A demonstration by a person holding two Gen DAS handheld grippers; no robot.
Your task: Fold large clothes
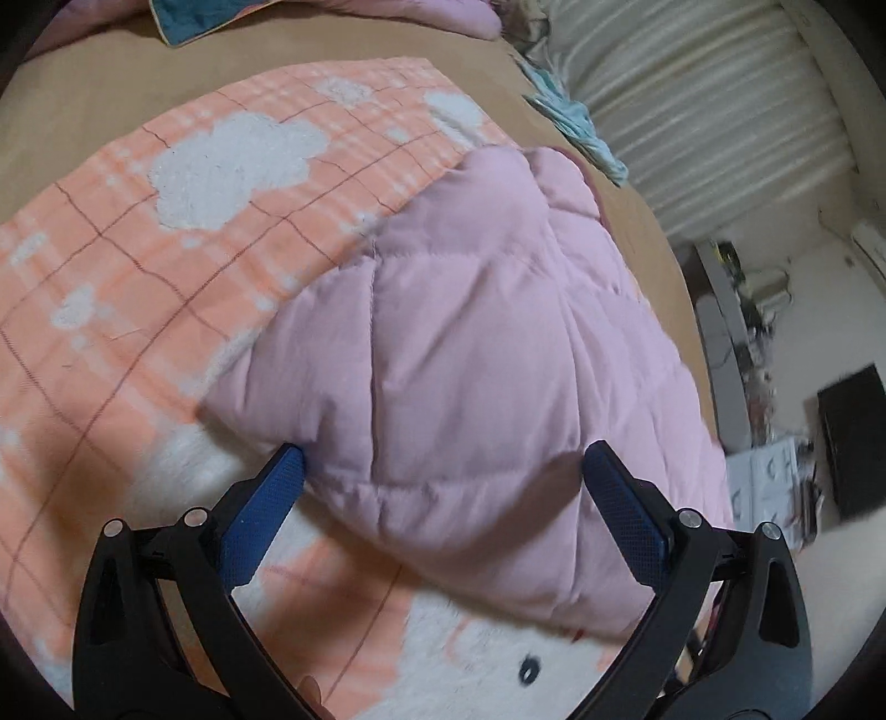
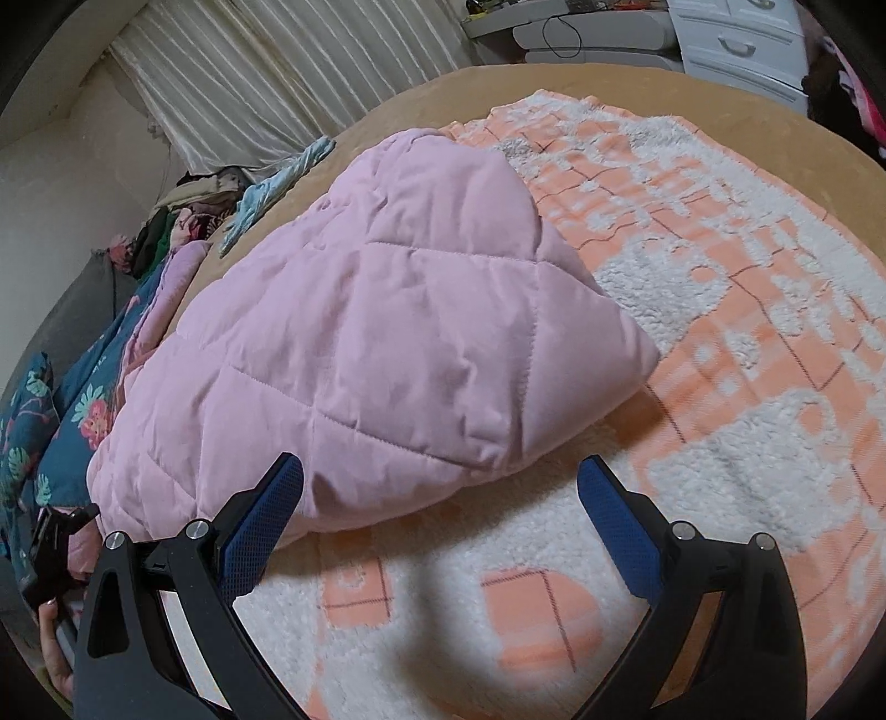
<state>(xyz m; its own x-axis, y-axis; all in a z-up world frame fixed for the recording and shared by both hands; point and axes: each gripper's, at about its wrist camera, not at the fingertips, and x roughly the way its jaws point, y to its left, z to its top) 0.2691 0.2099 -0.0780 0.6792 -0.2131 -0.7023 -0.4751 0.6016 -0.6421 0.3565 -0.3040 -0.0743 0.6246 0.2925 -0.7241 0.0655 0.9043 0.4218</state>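
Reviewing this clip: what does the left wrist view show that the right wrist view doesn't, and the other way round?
Only the left wrist view shows the black box on the floor off the bed's edge, and a cartoon eye printed on the blanket.

Only the right wrist view shows the white drawers, the floral teal bedding and a pile of clothes.

Both show the pink quilted garment folded on the orange-and-white blanket, the pleated curtain, and an open, empty gripper: left gripper, right gripper.
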